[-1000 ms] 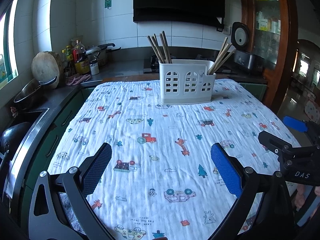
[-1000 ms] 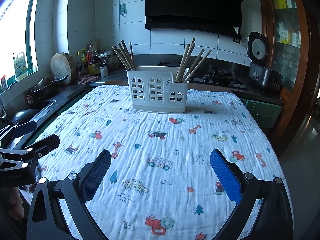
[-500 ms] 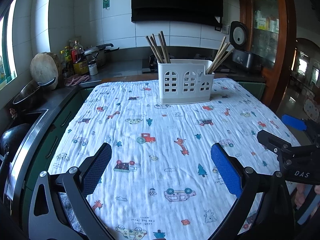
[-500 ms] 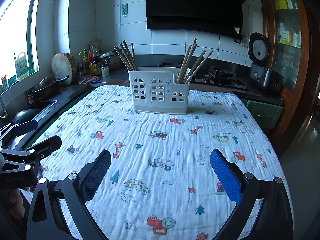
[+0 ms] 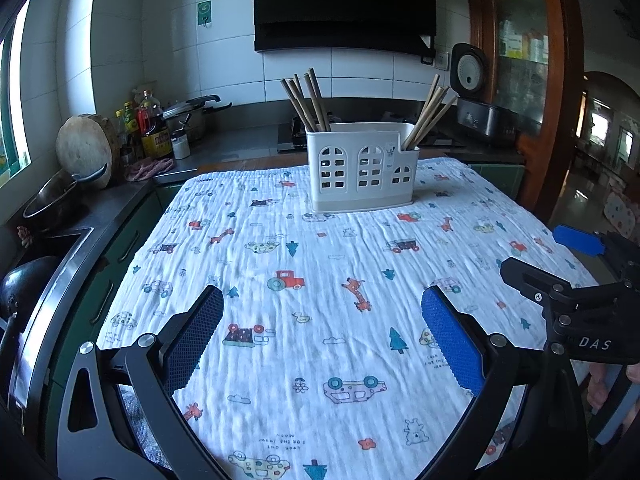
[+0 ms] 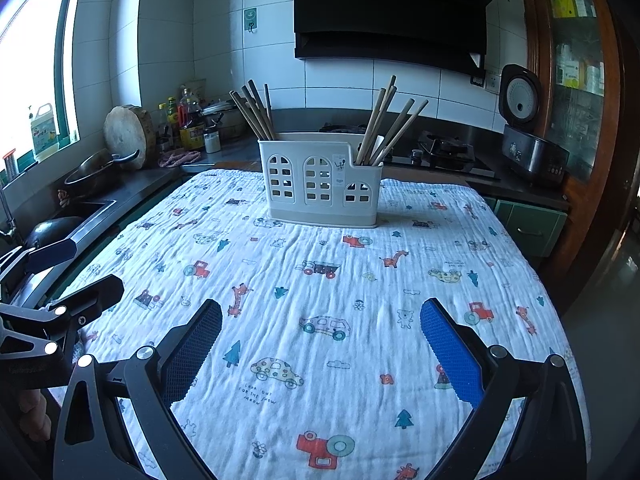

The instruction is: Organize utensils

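Observation:
A white utensil holder (image 5: 362, 168) with arched cut-outs stands upright at the far middle of the table; it also shows in the right wrist view (image 6: 320, 180). Several wooden chopsticks (image 5: 306, 100) lean in its left compartment and several more chopsticks (image 5: 428, 110) in its right one. My left gripper (image 5: 322, 332) is open and empty over the near part of the cloth. My right gripper (image 6: 320, 340) is open and empty too. Each gripper shows at the edge of the other's view: the right gripper (image 5: 568, 268) and the left gripper (image 6: 60, 276).
A white cloth (image 5: 320, 264) printed with cars and animals covers the table. On the left run a counter with a sink, a pan (image 5: 52, 200), a wooden block (image 5: 84, 148) and bottles (image 5: 152, 128). A stove and a rice cooker (image 6: 524, 128) stand behind.
Both grippers have drifted slightly back and up, so the holder sits a little lower and smaller in view. Both stay open and empty.

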A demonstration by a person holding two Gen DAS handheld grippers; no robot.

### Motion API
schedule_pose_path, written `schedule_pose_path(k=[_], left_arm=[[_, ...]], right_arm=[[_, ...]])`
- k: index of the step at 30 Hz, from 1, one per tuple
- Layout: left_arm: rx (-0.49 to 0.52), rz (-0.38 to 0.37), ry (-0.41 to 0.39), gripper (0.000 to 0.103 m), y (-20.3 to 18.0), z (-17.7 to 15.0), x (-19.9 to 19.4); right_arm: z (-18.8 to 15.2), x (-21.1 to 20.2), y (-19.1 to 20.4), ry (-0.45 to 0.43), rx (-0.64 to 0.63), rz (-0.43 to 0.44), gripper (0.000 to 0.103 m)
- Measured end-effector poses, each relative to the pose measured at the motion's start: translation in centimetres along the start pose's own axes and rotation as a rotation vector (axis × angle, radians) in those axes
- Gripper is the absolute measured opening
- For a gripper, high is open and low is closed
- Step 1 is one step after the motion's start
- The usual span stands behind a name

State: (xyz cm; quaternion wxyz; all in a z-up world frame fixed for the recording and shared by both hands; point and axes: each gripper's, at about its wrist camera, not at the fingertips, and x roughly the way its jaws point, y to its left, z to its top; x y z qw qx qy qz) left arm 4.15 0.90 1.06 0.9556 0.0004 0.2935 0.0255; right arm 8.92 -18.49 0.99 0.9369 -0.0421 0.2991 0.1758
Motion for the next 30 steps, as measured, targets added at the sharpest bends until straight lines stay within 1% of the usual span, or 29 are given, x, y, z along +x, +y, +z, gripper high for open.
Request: schedule_pose_path(k=[4,16,18,19,21,30], left_arm=[[-0.003,-0.027,-0.014,0.098,-0.16,-0.07,-0.27],[0.001,-0.026,-0.041,0.098,-0.27,-0.07,-0.73],[-0.001,-0.013,-0.037,0.098,-0.27,-0.02,-0.61],[0.0,-0.027,-0.036,0.098,-0.24,-0.01,-0.58],[-0.005,-0.018,-0.029,0.098,-0.24,0.1,-0.49],[-0.015,-0.028,-0.009,0.098,0.06,0.05,0.04]], right_arm=[[0.01,-0.01,-0.06,0.0,0.001,0.0,0.096],[-0.02,-0.04,-0.13,0.0,0.001,0.0,0.096],[-0.07,-0.06,-0.17,0.001,0.002,-0.001,0.096],[-0.08,-0.05,-0.2,0.001,0.002,0.0,0.096],[-0.08,-0.07,-0.19,0.0,0.002,0.001,0.096],[-0.31,0.11,-0.44,0.004,0.008,-0.004,0.096]])
